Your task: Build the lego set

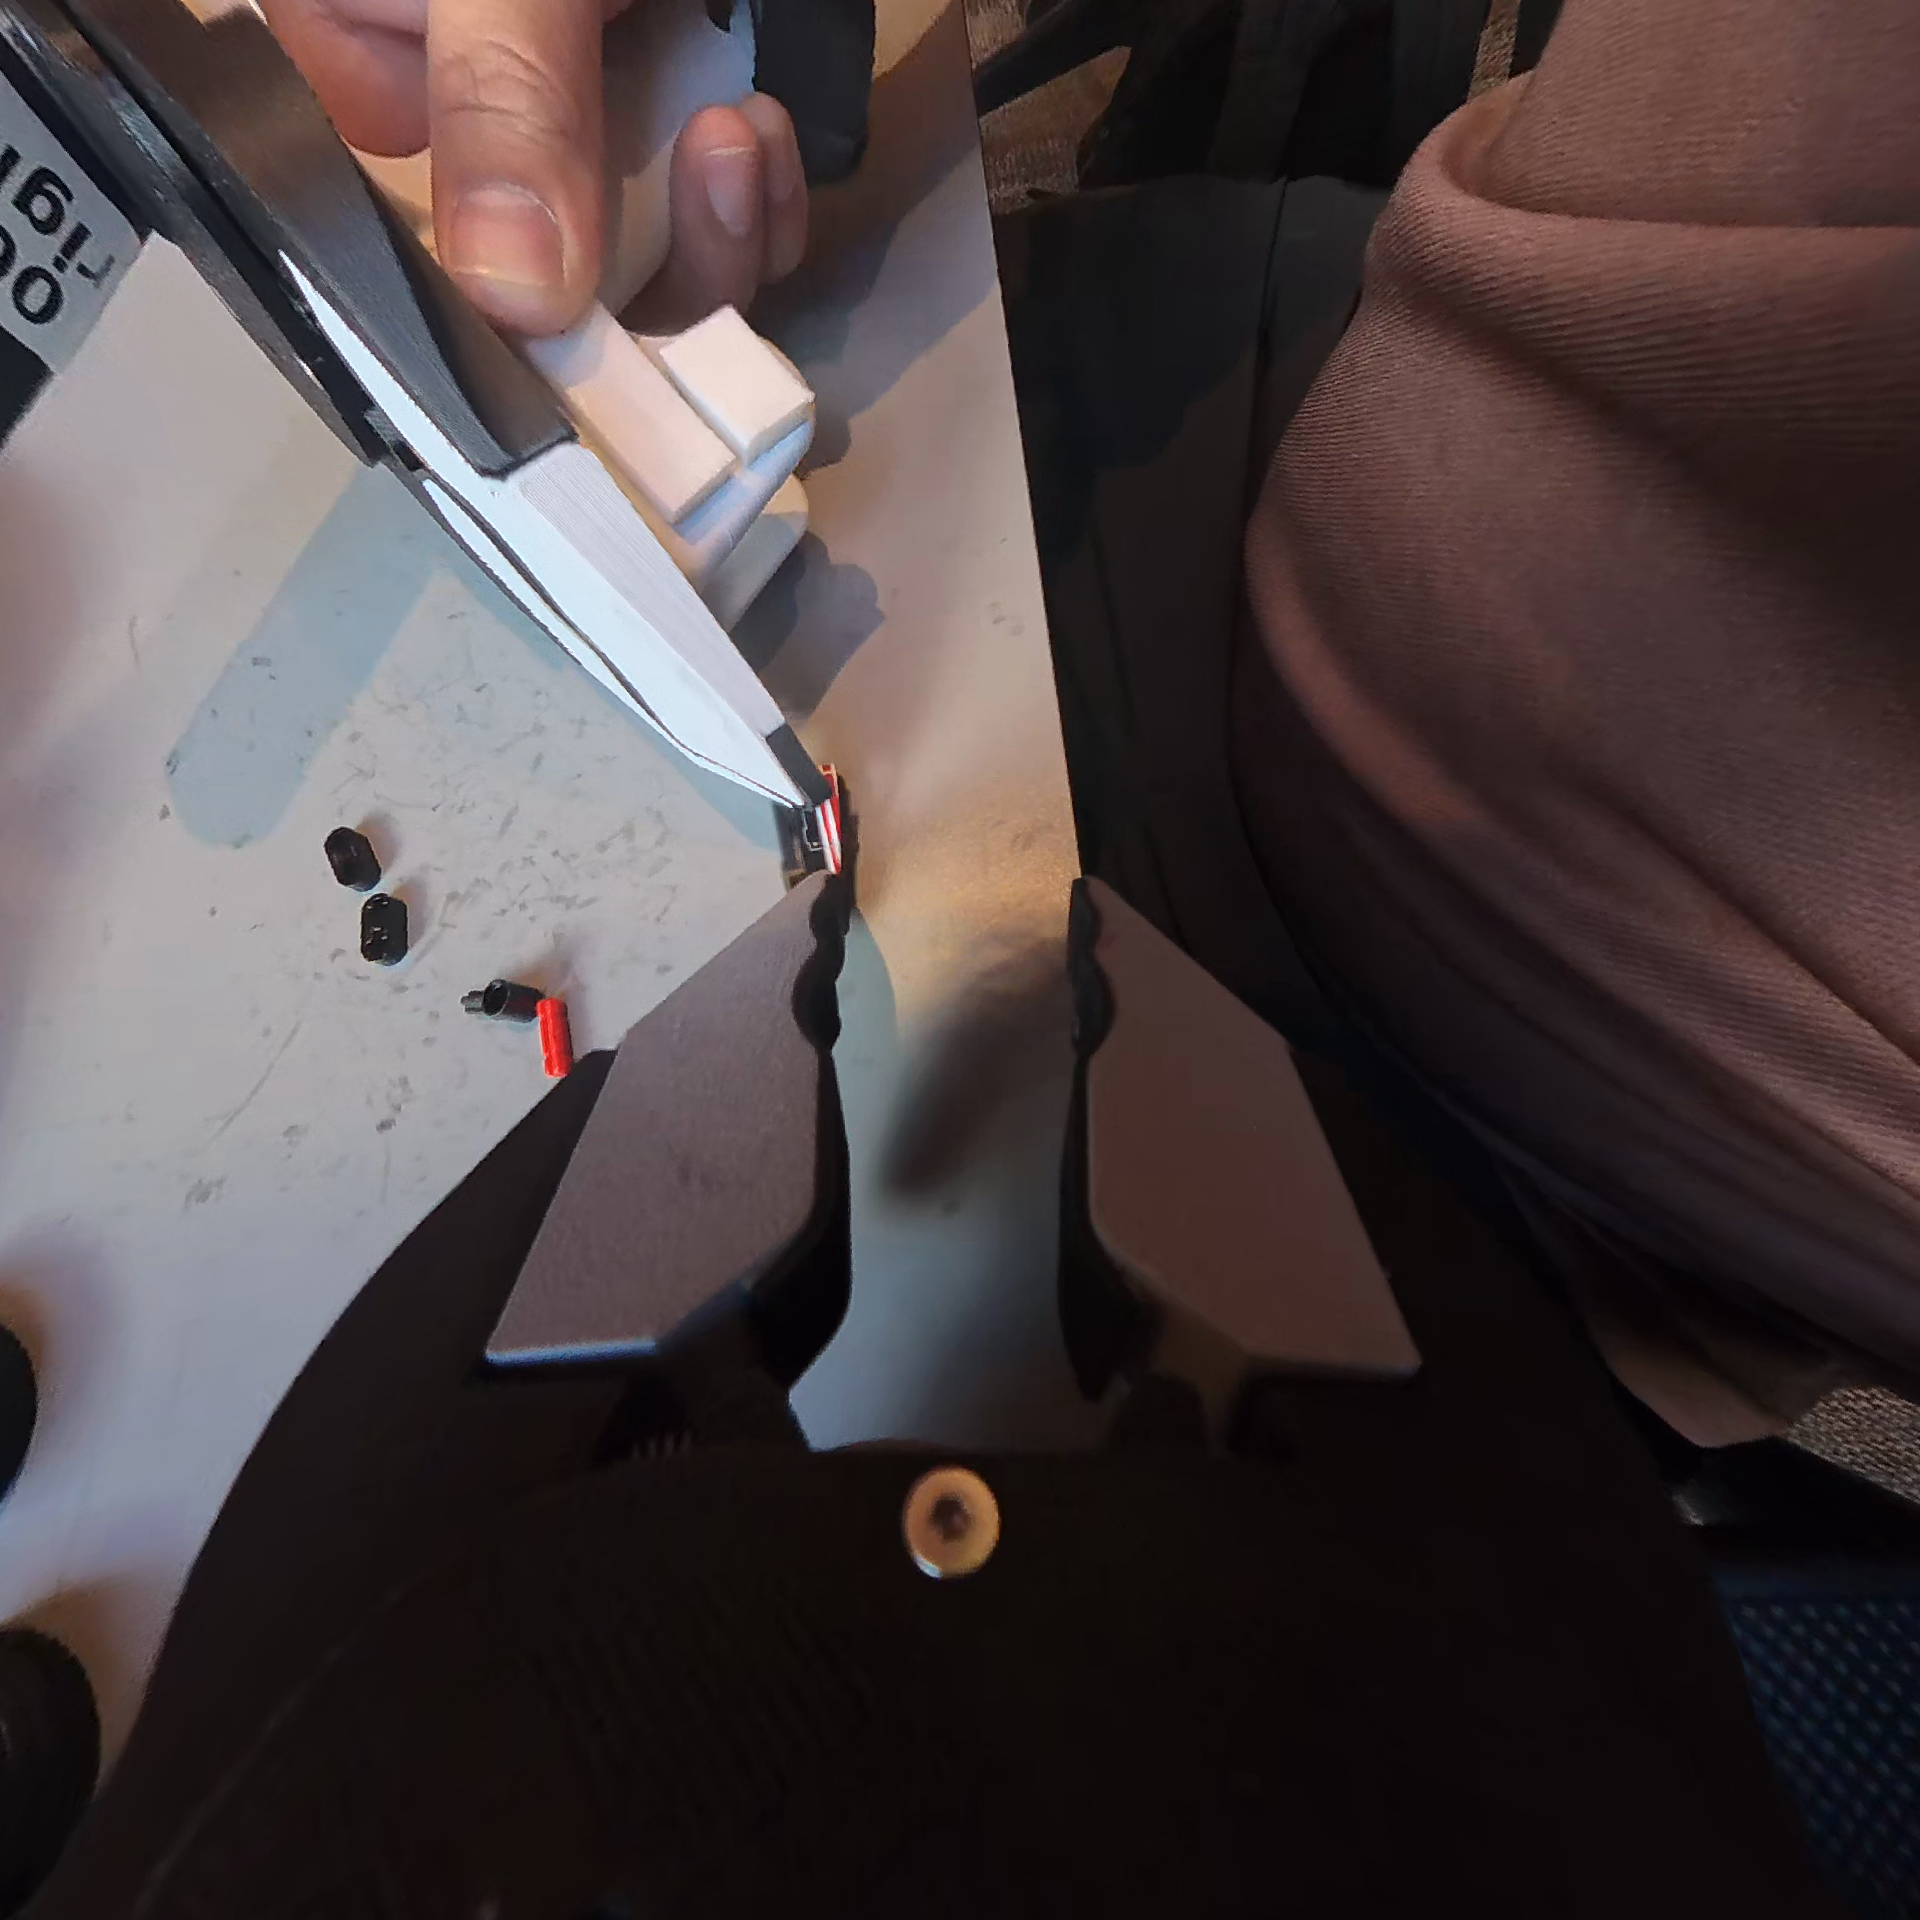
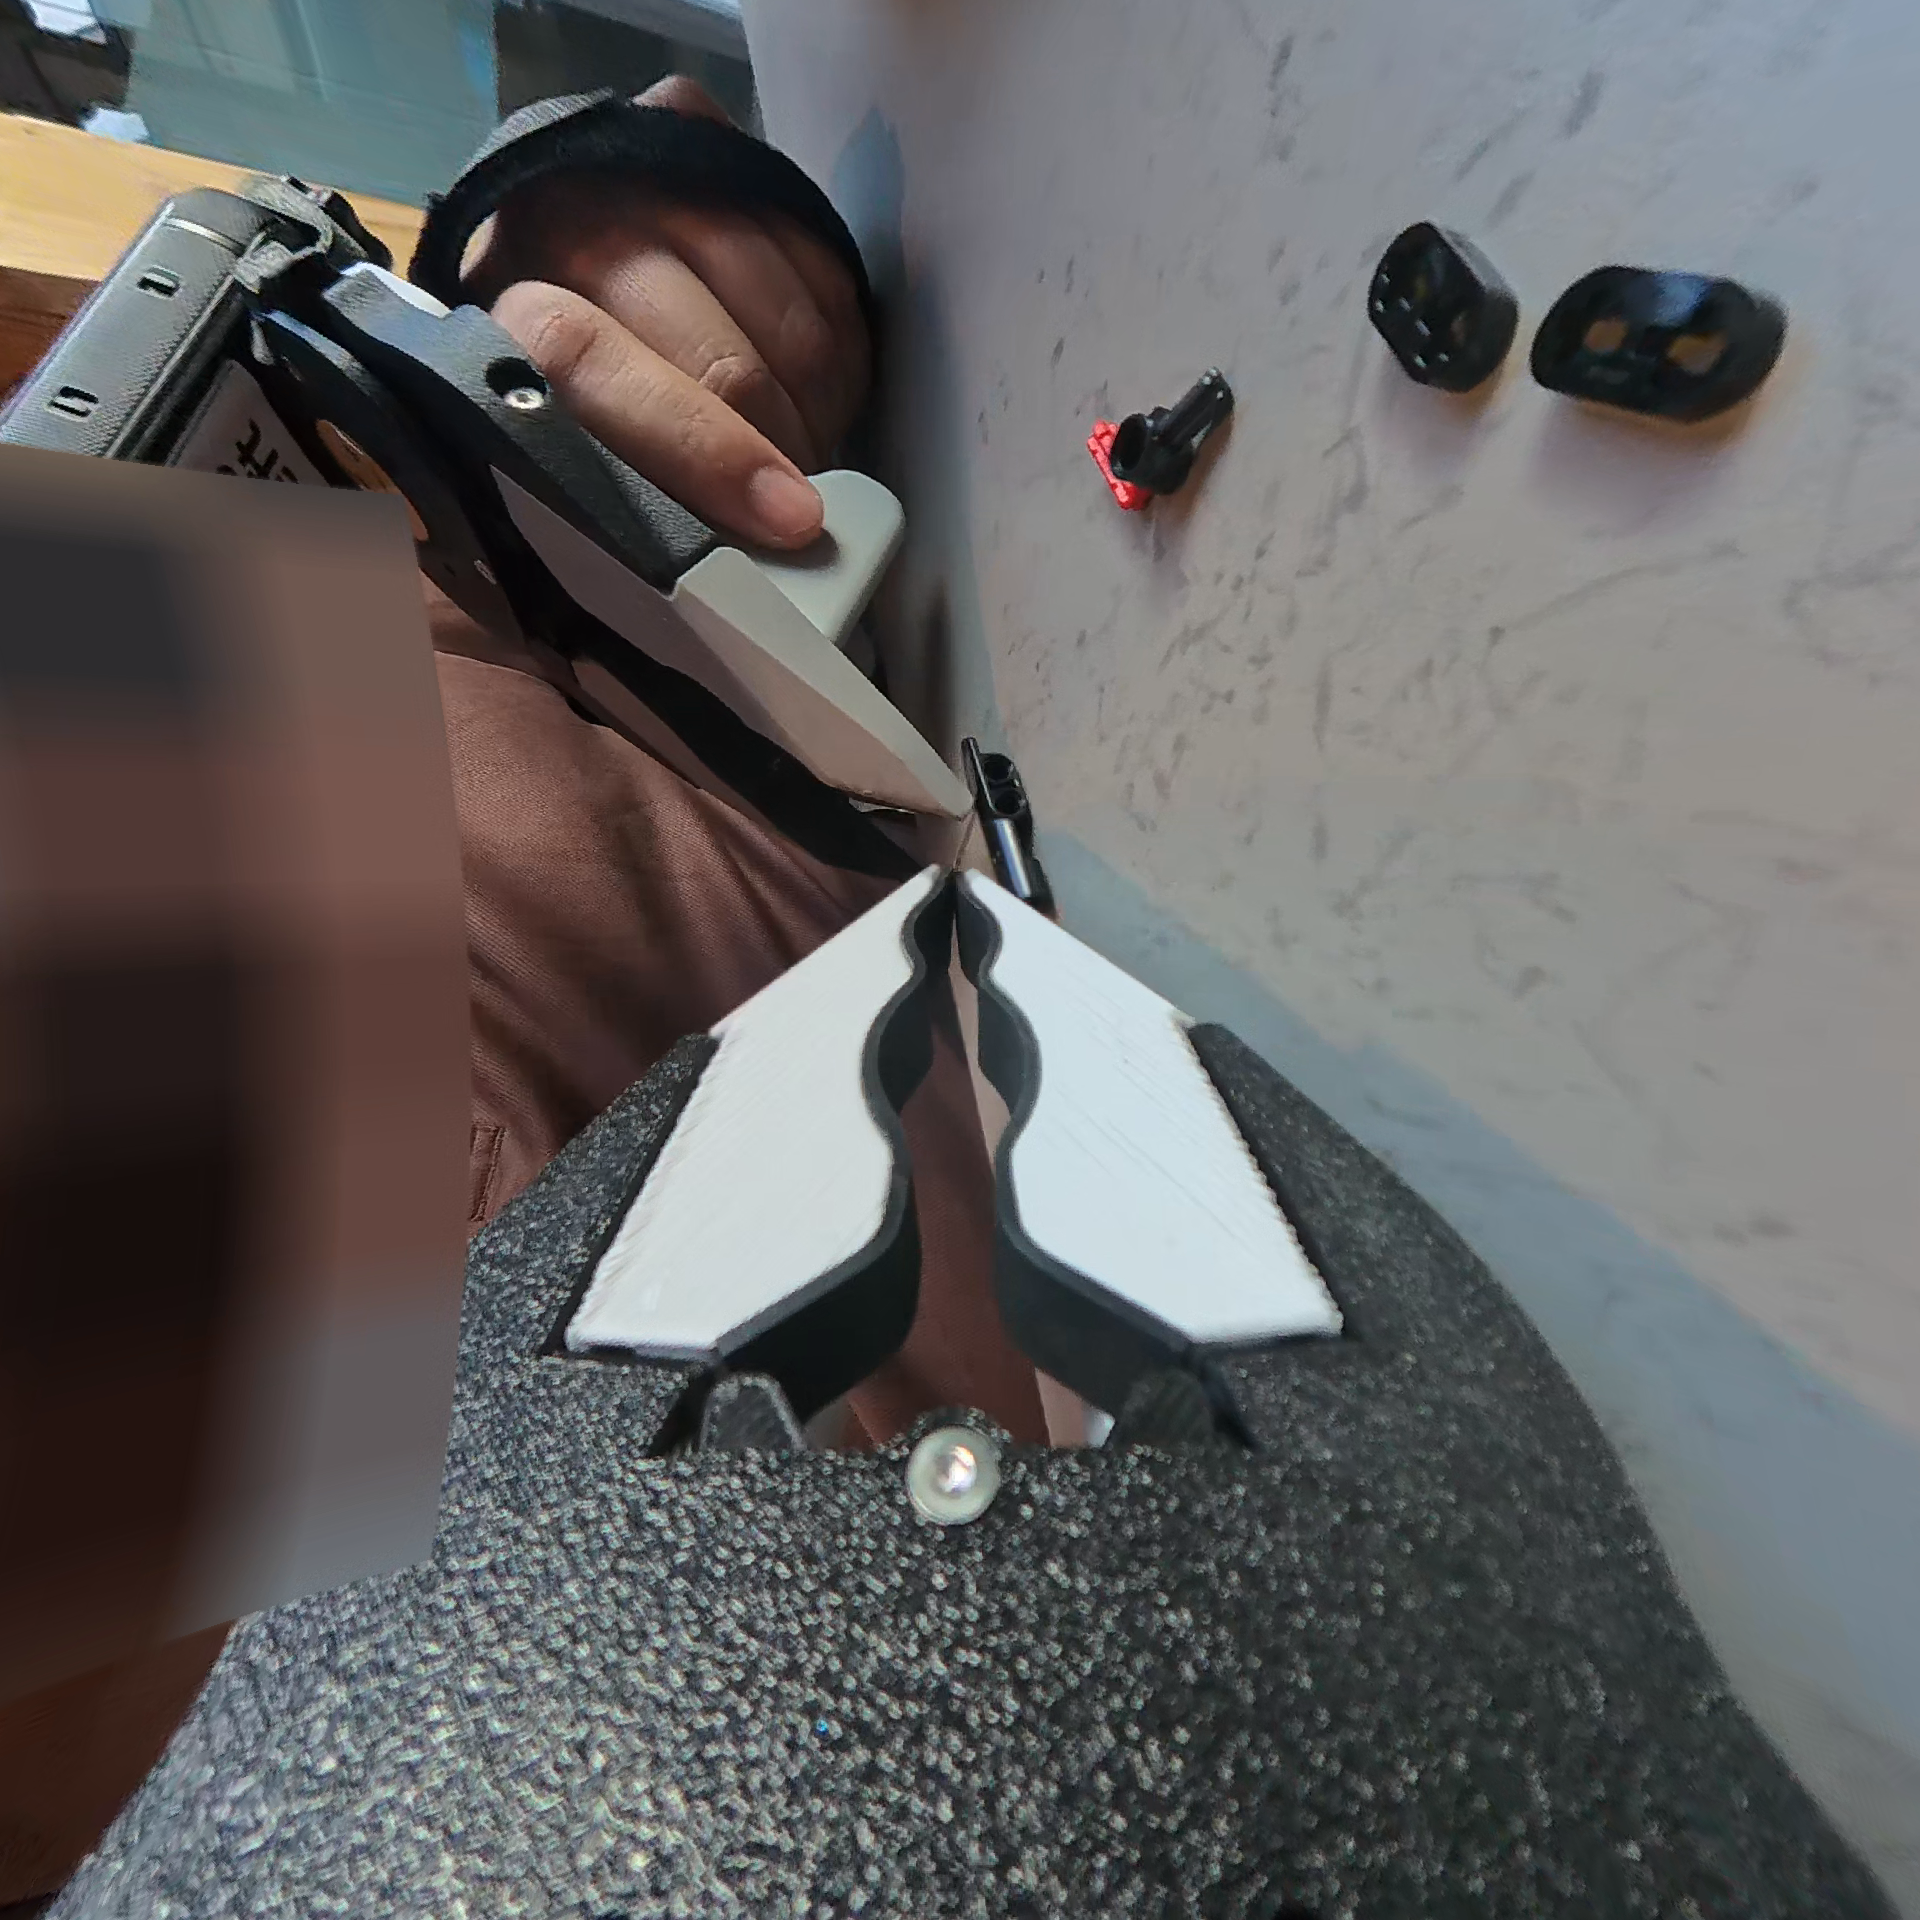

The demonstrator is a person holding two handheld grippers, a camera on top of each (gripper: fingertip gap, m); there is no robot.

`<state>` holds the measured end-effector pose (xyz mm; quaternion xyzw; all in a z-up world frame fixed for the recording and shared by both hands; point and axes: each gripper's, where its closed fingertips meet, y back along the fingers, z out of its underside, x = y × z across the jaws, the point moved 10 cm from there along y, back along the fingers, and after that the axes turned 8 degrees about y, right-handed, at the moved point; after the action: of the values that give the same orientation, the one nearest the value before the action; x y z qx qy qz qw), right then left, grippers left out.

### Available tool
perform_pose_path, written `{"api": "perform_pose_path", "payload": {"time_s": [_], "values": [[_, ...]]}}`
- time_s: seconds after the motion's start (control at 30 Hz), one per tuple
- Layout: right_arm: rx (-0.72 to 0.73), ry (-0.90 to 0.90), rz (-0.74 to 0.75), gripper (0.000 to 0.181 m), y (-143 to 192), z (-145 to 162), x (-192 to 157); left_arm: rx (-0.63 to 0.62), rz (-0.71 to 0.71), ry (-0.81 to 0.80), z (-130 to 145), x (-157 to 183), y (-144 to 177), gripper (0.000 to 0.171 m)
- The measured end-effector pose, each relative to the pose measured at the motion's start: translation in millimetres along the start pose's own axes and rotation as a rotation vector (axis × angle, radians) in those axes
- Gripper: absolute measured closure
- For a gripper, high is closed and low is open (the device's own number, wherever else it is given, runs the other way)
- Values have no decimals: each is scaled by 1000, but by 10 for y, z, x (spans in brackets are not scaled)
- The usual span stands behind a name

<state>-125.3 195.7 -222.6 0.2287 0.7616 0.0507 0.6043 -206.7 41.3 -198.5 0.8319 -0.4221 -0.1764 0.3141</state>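
My right gripper [image 2: 954, 883], with white fingers, is shut on a small lego assembly [image 2: 1000, 805]. The assembly is black with a red and white face [image 1: 828, 823] and is held just above the table near its edge. In the left wrist view the right gripper [image 1: 798, 792] reaches in from the upper left. My left gripper [image 1: 951, 899] is open and empty. Its left fingertip [image 1: 821, 904] touches the assembly from below, and its right finger hangs past the table edge. One grey finger [image 2: 831, 717] of the left gripper meets the assembly in the right wrist view.
Loose parts lie on the scratched white table [image 1: 312, 1143]: two black rounded pieces [image 1: 353, 857] [image 1: 384, 930], a black pin [image 1: 504, 1003] and a small red piece [image 1: 553, 1034]. They also show in the right wrist view [image 2: 1439, 307]. The person's brown clothing [image 1: 1558, 727] is beyond the table edge.
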Motion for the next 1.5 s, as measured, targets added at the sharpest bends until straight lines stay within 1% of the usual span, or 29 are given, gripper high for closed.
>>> {"api": "perform_pose_path", "payload": {"time_s": [0.03,0.07,0.2,0.33,0.43,0.53,0.6,0.67,0.7,0.73,0.77,0.83,0.9,1.03,1.07,1.13,1.27,1.5], "values": [[4,2,-1,180,2,-4,-9,-11,7,2,3,3,-6,129],[6,6,3,180,5,-10,-18,-54,5,1,22,5,-31,123],[-8,24,26,180,-1,-13,-50,-61,3,-21,16,31,-52,118],[-11,26,32,180,-5,-5,-49,-48,31,8,18,30,-25,118],[-7,25,39,180,4,-1,-34,-12,44,7,10,40,12,121],[-6,26,40,180,9,0,-26,53,68,30,-17,34,64,121],[-6,29,39,179,9,-2,-28,98,53,70,-31,-20,106,122],[-8,33,43,180,7,-3,-30,115,4,170,-28,-139,128,127],[-10,35,46,180,7,-3,-30,96,15,235,-10,-202,119,123],[-12,37,49,180,5,-4,-29,67,41,295,13,-257,100,123],[-14,40,54,180,4,-3,-30,39,44,347,33,-318,80,127],[-16,51,63,180,0,-2,-32,0,75,392,50,-393,60,128],[-16,62,65,179,-9,1,-40,-29,86,418,41,-457,55,136],[-15,74,69,180,-21,5,-43,-53,227,515,10,-518,30,138],[-14,77,69,180,-20,4,-42,-57,252,530,8,-524,21,140],[-14,82,69,180,-17,3,-40,-66,258,544,7,-541,3,148],[-9,96,71,181,-7,9,-39,-85,282,556,-5,-535,-27,156],[1,128,78,181,1,31,-47,-101,281,555,-35,-530,-72,163]]}}
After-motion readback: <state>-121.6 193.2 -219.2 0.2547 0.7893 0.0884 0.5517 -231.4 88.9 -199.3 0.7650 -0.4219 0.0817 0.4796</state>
